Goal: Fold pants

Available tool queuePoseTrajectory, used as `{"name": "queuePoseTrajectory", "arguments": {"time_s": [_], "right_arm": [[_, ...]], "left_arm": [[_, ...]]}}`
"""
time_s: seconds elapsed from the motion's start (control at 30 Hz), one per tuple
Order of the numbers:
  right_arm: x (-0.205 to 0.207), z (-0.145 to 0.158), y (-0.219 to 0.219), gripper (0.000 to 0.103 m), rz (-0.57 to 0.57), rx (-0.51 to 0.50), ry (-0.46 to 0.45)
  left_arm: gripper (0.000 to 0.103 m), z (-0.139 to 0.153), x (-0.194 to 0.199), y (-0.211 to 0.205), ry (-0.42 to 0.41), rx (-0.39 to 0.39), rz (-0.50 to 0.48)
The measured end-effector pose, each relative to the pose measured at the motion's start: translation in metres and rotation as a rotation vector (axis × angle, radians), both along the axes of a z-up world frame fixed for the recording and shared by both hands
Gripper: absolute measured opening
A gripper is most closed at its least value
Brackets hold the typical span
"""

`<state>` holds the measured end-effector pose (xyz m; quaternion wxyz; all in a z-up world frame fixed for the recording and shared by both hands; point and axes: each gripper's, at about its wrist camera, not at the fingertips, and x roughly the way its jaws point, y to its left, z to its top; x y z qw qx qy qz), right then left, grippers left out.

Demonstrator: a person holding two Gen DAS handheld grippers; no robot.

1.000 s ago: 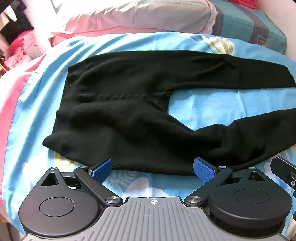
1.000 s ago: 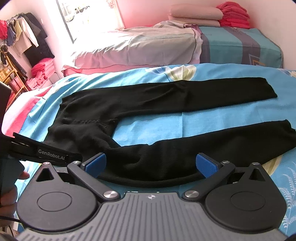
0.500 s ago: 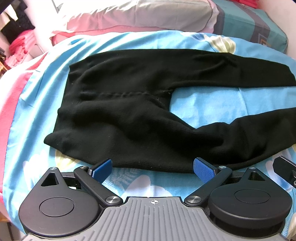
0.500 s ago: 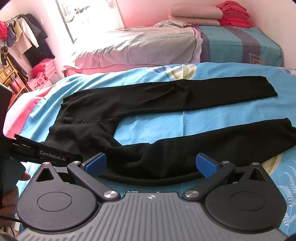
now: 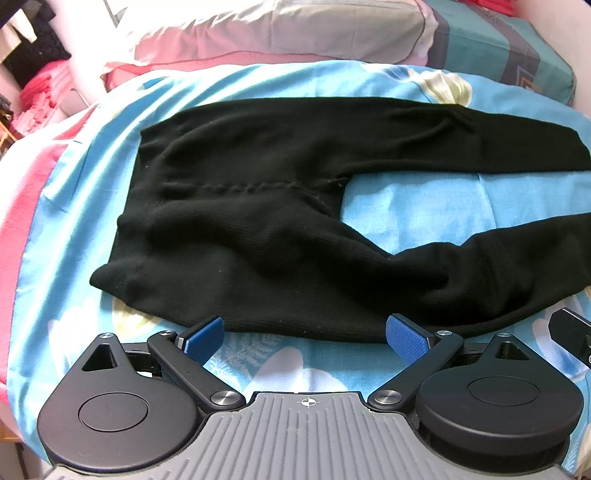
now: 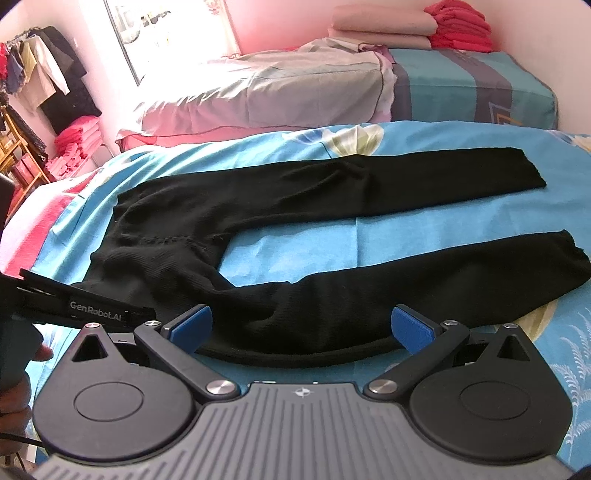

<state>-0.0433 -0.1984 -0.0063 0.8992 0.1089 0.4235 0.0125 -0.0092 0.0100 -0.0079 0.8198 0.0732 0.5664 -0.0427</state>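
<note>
Bright daylight blows out the window [image 6: 173, 40]; fisheye bends the edges, focus stays sharp.

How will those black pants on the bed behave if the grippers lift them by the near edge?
The black pants look like soft ribbed knit with loose wrinkles, so they will probably droop limply. The spread legs would likely dangle apart. They seem light, and may drag across the blue bedsheet.

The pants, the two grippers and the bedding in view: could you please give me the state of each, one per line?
black pants: unfolded, flat on the bedspread, legs spread apart in a V.
left gripper: open, at the near edge of the pants' hip, holding nothing.
right gripper: open, the near leg's edge between its fingers, not clamped.
blue bedspread: spread out under the pants.
red clothes: folded, stacked at the far wall.
</note>
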Motion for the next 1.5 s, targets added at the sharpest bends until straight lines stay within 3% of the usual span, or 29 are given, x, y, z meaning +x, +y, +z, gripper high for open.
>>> {"name": "queuePoseTrajectory", "arguments": {"time_s": [1.5], "right_arm": [[0.011,-0.013,-0.002,0.103,0.004,0.017,0.046]], "left_arm": [[0.103,-0.016,0.013,-0.002,0.043,0.049,0.006]]}}
